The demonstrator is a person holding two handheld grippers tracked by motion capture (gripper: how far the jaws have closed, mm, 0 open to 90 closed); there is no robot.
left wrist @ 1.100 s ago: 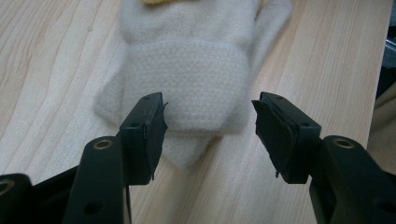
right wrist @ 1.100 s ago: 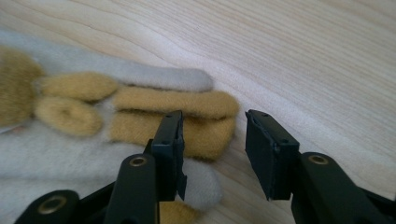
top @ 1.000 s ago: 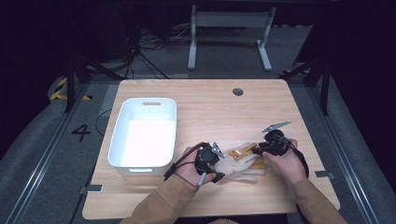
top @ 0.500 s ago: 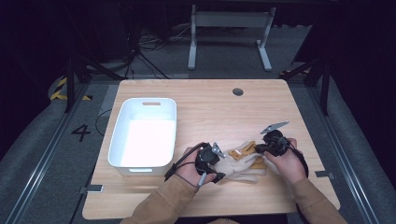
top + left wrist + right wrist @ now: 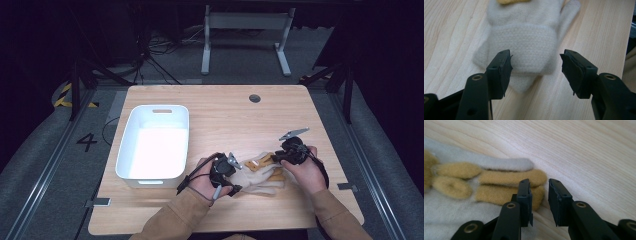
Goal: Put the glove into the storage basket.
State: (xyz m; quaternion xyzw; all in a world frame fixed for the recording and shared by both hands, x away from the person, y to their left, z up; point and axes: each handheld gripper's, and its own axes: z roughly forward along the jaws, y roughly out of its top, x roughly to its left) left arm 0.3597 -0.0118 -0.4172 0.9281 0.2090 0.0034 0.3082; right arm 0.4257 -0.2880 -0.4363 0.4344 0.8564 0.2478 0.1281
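A cream knit glove (image 5: 260, 179) lies flat on the wooden table (image 5: 225, 115) near its front edge, and a mustard-yellow glove (image 5: 261, 163) rests on top of it. My left gripper (image 5: 240, 175) is at the cream glove's cuff (image 5: 531, 37), open, its jaws (image 5: 535, 68) standing wide on either side of the cuff without touching it. My right gripper (image 5: 276, 159) is at the yellow glove's fingertips (image 5: 506, 178). Its jaws (image 5: 539, 195) have just been opening, with a narrow gap that shows bare wood and no cloth between the pads.
A white plastic bin (image 5: 125, 150) stands empty on the left half of the table. A round cable hole (image 5: 254, 98) sits near the far edge. Beyond the table are a metal stand's legs (image 5: 245, 40) and dark floor.
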